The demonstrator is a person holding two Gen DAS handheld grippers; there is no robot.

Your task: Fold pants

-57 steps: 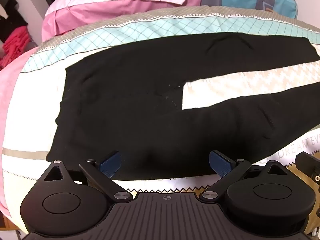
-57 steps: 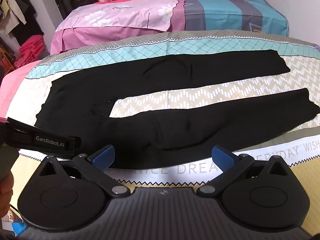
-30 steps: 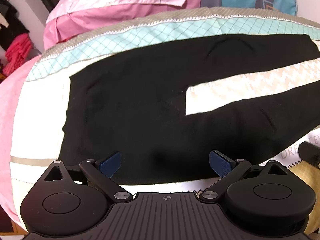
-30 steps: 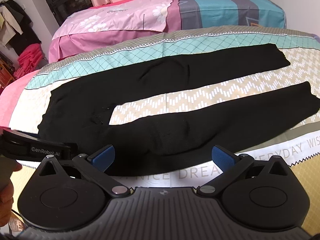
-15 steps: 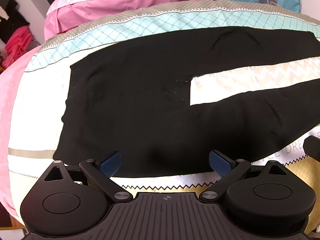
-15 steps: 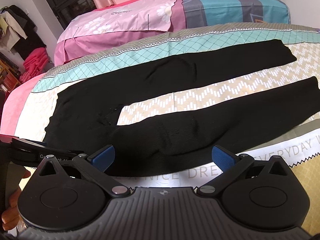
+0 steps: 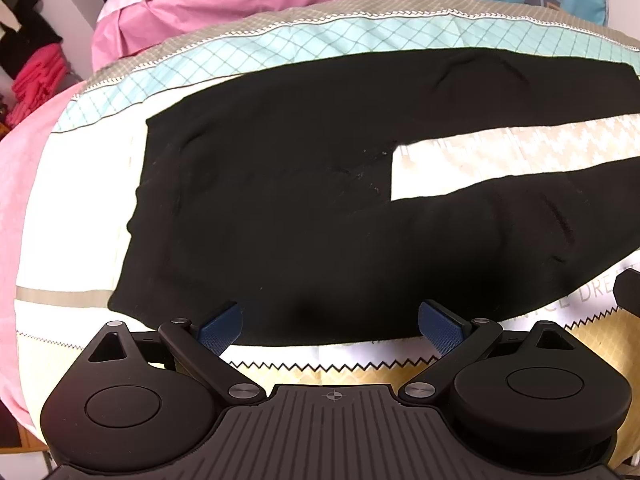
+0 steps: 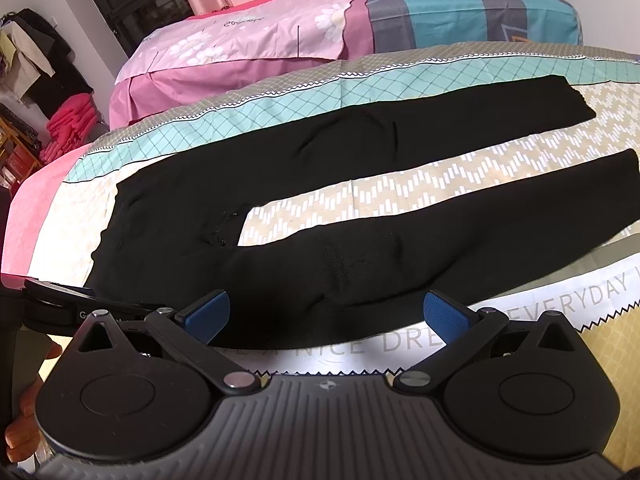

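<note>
Patterned teal-and-beige quilted bedspread (image 8: 280, 92), pink second bed (image 8: 240, 40) behind. Black knit pants (image 8: 320, 184) flat, 2 legs parted. Left gripper (image 7: 330, 326) and right gripper (image 8: 326, 314): spread wide, empty.

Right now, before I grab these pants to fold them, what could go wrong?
Both tongs, left and right, are open at the near edge of the black pants, so they could pinch the bedsheet too. The legs lie apart; lifting one may drag it crooked.
</note>
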